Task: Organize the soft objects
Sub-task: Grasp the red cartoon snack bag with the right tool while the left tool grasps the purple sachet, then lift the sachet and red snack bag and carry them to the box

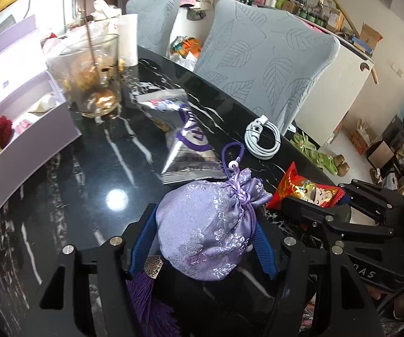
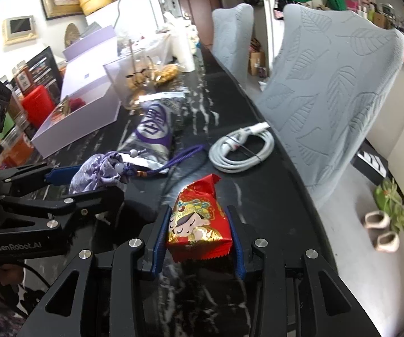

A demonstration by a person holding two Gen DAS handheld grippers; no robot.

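Working over the black marble counter (image 1: 69, 191), largest things first: the open lilac box (image 1: 27, 140) sits at its far left side, already holding a few small items, so I judge that's the drop target for the soft stuff. Silver-purple foil pouch (image 1: 186, 143) lies flat mid-counter, untouched. Coiled white cable (image 1: 262, 137) sits near the counter edge by the chair; not soft, so I'd leave it.

My left gripper (image 1: 202, 236) has its jaws pinching the lilac satin sachet (image 1: 210, 224) across its belly; fabric bulges between the blue pads, cord and tassel trail loose. Grip on the body rather than the cord keeps it from swinging.

My right gripper (image 2: 199, 241) has its jaws pinching the red snack packet (image 2: 199, 224) on both side edges, crimped end toward me. Can't tell if it's clear of the counter.

Both hands loaded, so next is probably carrying both to the box.
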